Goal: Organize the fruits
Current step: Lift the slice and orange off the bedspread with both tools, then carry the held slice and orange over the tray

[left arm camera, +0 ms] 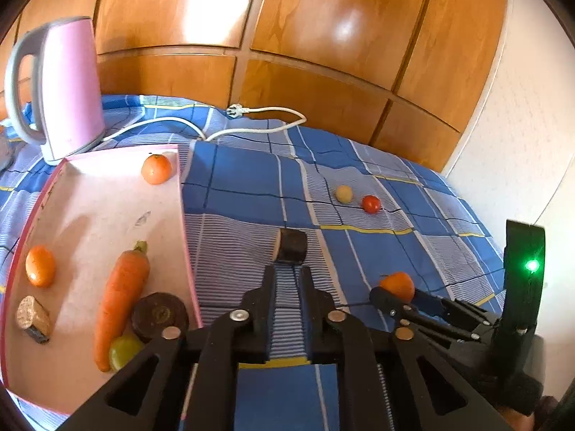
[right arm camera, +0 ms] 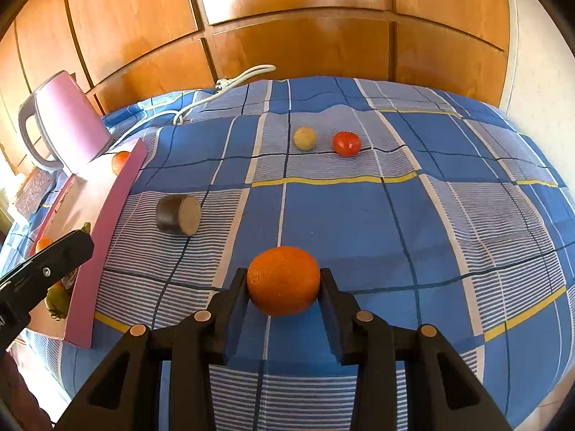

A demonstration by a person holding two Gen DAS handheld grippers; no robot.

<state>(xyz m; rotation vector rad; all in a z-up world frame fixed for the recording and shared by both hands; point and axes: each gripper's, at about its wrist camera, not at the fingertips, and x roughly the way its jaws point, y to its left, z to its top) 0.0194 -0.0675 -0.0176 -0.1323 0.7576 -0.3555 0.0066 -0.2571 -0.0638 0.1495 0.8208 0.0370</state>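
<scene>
Right gripper (right arm camera: 284, 289) is clamping an orange (right arm camera: 283, 280) between both fingers, low over the blue checked cloth (right arm camera: 449, 215), well right of the pink tray (right arm camera: 104, 237).

Left gripper (left arm camera: 287, 280) is carrying nothing, its jaws standing narrowly apart, just right of the tray's (left arm camera: 90, 215) edge. A dark cut chunk (left arm camera: 291, 250) is lying on the cloth just past its fingertips, not touching them as far as I can tell.

In the tray: a tangerine (left arm camera: 156, 168) at the far corner, a second tangerine (left arm camera: 40, 265) at the left wall, a carrot (left arm camera: 120, 298) lying lengthwise, a dark round piece (left arm camera: 160, 316) touching the carrot's right side, a green fruit (left arm camera: 124, 350) at the carrot's tip, and a cork-like stub (left arm camera: 32, 318) near the left wall.

Outside the tray, far right on the cloth: a yellowish fruit (right arm camera: 304, 138) and a tomato (right arm camera: 346, 143) sitting just beside each other.

A pink kettle (left arm camera: 66, 89) is standing behind the tray's far edge, its cord (left arm camera: 251, 127) trailing right.
</scene>
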